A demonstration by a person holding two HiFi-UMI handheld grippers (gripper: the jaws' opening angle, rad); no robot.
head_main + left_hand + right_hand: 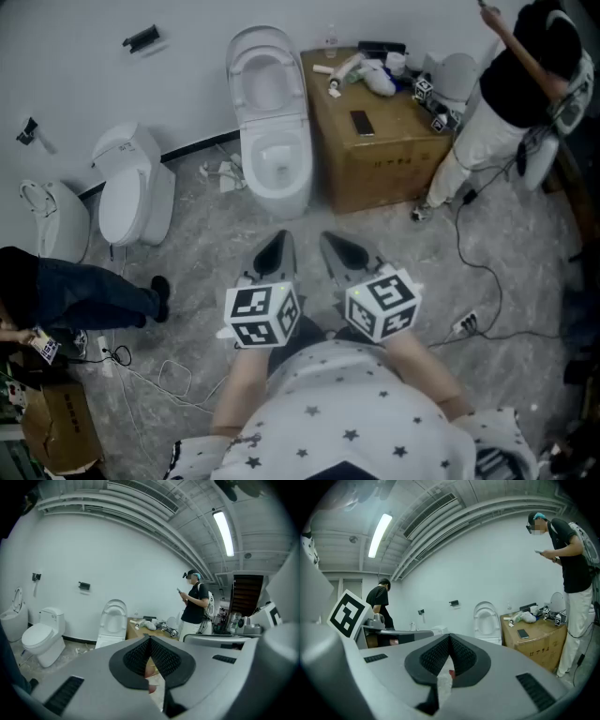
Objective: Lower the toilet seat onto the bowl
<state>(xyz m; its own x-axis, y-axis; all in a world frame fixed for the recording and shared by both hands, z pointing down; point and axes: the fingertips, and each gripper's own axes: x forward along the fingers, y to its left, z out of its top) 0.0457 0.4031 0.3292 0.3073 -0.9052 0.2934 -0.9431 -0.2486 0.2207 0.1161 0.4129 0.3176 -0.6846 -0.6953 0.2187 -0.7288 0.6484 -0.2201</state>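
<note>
Nearly vertical toilet seat [265, 80] behind bowl [277, 167]

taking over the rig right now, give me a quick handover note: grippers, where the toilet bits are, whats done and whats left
Left gripper: jaws shut, empty, held in front of the body.
Right gripper: jaws shut, empty, beside the left one.
Toilet seat: raised, upright against the wall.
Bowl: uncovered, straight ahead across the floor, with a cardboard box on its right.
Done: nothing; neither gripper touches the toilet.
Left: step up, catch the seat and ease it down onto the bowl.
</note>
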